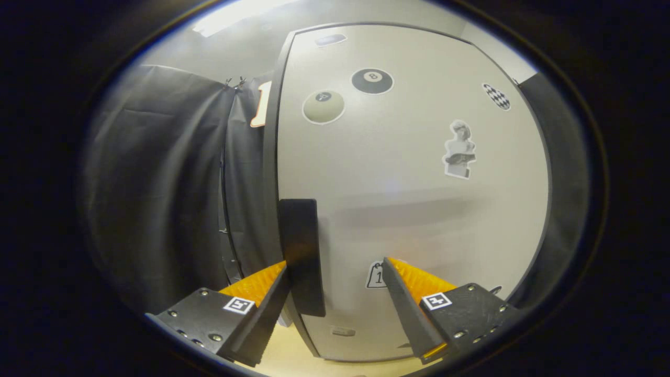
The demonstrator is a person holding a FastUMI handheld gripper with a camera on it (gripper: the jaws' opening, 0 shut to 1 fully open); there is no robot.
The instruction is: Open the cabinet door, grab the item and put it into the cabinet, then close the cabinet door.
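cabinet door [408, 209]: a tall pale grey panel with a dark edge, standing upright just ahead of the tool and looking shut; nothing of the cabinet's inside can be seen.
handle [301, 256]: a dark flat upright bar on the door's left edge, jutting toward the camera, with the door's face to its right.
stickers on the door: a black eight ball [372, 81] near the top, a pale ball [323, 107] just left of and below it, a checkered oval [496, 96] toward the right edge, a bust figure [459, 149] below that, and a small weight-shaped sticker [376, 276] low down between the fingers.
tool [335, 272]: fingers spread wide apart; the left finger [256, 306] lies just beside the handle's left face, whether touching it cannot be told; the right finger [413, 309] stands well apart from the handle, in front of the door's face. nothing is pinched between them.
bench [285, 351]: a light wooden surface showing under the door's bottom edge, between the fingers.
booth wall [162, 199]: black cloth hanging in folds to the left of the cabinet.
item to be stored: cannot tell where it is.
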